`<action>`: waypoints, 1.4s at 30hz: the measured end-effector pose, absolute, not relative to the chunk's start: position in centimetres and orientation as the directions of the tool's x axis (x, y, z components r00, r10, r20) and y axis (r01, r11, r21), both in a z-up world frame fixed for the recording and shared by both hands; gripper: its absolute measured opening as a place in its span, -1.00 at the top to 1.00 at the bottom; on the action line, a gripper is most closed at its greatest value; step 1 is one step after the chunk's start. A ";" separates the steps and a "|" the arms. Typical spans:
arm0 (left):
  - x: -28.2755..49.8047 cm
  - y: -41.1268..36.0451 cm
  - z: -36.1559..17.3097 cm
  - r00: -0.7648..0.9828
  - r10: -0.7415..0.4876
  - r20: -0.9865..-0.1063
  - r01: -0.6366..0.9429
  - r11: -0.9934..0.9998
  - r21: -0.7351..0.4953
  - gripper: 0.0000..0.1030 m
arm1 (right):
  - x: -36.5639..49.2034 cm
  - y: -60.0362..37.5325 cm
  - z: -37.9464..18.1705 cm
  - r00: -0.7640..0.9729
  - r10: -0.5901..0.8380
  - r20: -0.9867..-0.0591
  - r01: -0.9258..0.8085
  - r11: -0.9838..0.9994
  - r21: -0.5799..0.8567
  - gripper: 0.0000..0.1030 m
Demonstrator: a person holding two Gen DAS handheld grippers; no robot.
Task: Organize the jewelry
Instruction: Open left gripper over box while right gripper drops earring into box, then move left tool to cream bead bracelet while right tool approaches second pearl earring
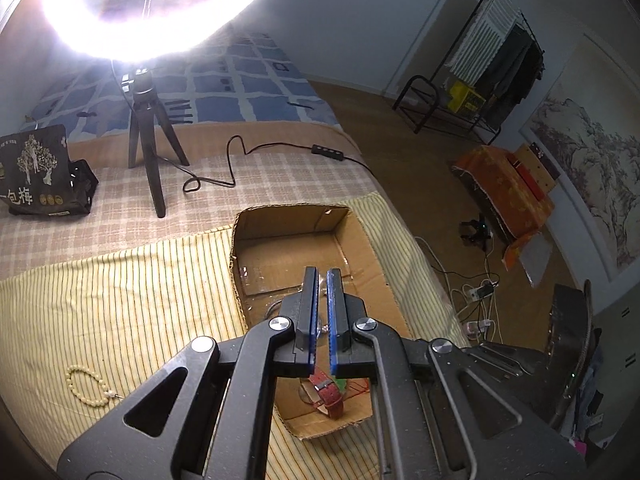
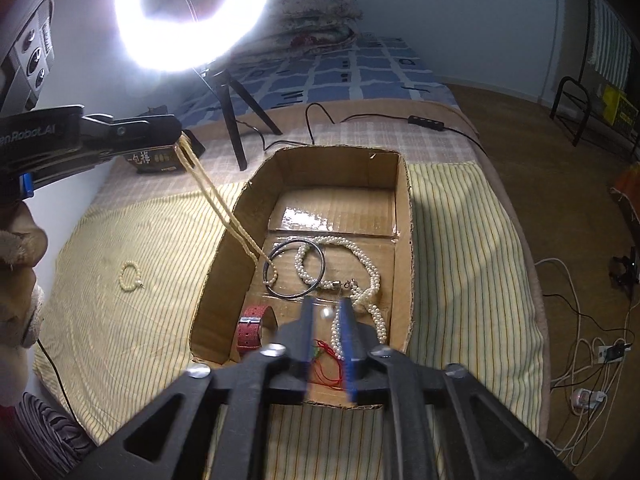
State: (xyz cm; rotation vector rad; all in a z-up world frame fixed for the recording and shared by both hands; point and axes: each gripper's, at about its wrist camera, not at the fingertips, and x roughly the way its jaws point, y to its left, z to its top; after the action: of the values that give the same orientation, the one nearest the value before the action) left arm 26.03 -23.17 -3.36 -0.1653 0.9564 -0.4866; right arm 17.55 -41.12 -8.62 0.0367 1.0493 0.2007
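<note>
bed with yellow striped cloth (image 2: pixel 460 240) spread over it; ring light on a tripod (image 2: pixel 196 12) stands at the far end. open cardboard box (image 2: pixel 404 208) sits on the cloth and serves as the jewelry bin.

inside the box, seen from the right wrist view: a white pearl rope necklace (image 2: pixel 372 280) curling along the right side, a thin dark bangle (image 2: pixel 316 284) lying flat mid-floor, a red watch strap (image 2: pixel 250 326) at the near left corner, and a bit of red cord (image 2: pixel 328 364) at the near edge.

left gripper (image 2: pixel 180 142) is clamped shut on a long cream bead strand (image 2: pixel 224 208), held up at the left of the box. the strand hangs taut on a slant, and its low end rests on the box floor inside the bangle's ring.

right gripper (image 2: pixel 326 312) hovers low over the near end of the box, jaws part open. the pearl rope's end lies against the inner face of its right finger, a single pearl shows in the gap, and nothing looks pinched.

outside the box, a small cream bead bracelet (image 2: pixel 130 276) lies alone on the cloth to the left.

judged step: laying the long strand into the box. next move calls for lowering the left gripper over the box, then letting go so the strand pools clear of the bangle. the bracelet remains to be collected.
</note>
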 end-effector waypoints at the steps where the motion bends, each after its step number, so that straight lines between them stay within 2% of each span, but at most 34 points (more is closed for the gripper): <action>1: 26.1 -23.1 -3.5 0.480 -0.464 -0.745 0.321 0.883 -0.343 0.97 | 17.5 -41.0 -8.6 0.485 0.179 -0.856 -0.149 0.981 0.122 0.25; 3: 26.4 -23.0 -3.8 0.474 -0.451 -0.756 0.317 0.889 -0.332 0.95 | 17.5 -40.8 -8.6 0.485 0.180 -0.856 -0.153 0.981 0.119 -0.11; 4: 26.5 -22.9 -3.9 0.471 -0.445 -0.761 0.313 0.891 -0.328 0.74 | 17.4 -40.7 -8.6 0.488 0.179 -0.854 -0.155 0.981 0.118 -0.18; 5: 26.5 -22.8 -4.1 0.473 -0.443 -0.762 0.307 0.893 -0.328 0.45 | 17.3 -40.6 -8.5 0.492 0.179 -0.852 -0.157 0.981 0.115 -0.29; 6: 26.5 -22.7 -4.3 0.477 -0.444 -0.759 0.305 0.893 -0.331 0.36 | 17.3 -40.6 -8.5 0.495 0.179 -0.850 -0.159 0.981 0.114 -0.37; 7: 26.5 -22.5 -4.4 0.479 -0.443 -0.758 0.302 0.894 -0.332 0.33 | 17.3 -40.5 -8.4 0.496 0.179 -0.849 -0.161 0.981 0.112 -0.41; 9: 26.6 -22.3 -4.7 0.472 -0.441 -0.763 0.299 0.895 -0.332 0.33 | 17.3 -40.4 -8.4 0.498 0.171 -0.850 -0.157 0.982 0.106 -0.66; 10: 26.6 -22.2 -4.8 0.468 -0.440 -0.766 0.297 0.895 -0.332 0.30 | 17.3 -40.3 -8.4 0.500 0.165 -0.850 -0.153 0.983 0.100 -0.70; 14: 26.5 -21.9 -5.1 0.471 -0.433 -0.768 0.286 0.899 -0.332 -0.10 | 17.3 -40.0 -8.5 0.502 0.154 -0.851 -0.154 0.984 0.087 -0.73; 18: 26.3 -21.8 -5.2 0.469 -0.427 -0.773 0.282 0.902 -0.327 -0.16 | 17.2 -39.7 -8.5 0.504 0.134 -0.853 -0.154 0.986 0.064 -0.90; 25: 25.8 -21.2 -5.0 0.466 -0.413 -0.782 0.276 0.908 -0.315 -0.24 | 17.2 -38.9 -8.4 0.502 0.116 -0.857 -0.151 0.987 0.045 -0.95; 42: 23.5 -14.1 -3.7 0.519 -0.354 -0.778 0.215 0.935 -0.281 -0.24 | 16.9 -35.7 -7.3 0.518 0.163 -0.840 -0.191 0.979 0.073 -0.99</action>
State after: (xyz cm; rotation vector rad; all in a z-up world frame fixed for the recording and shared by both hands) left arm 23.52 -14.14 -3.72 -0.1566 0.9671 -0.3428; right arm 16.93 -35.74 -7.29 -0.0296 1.0046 0.2123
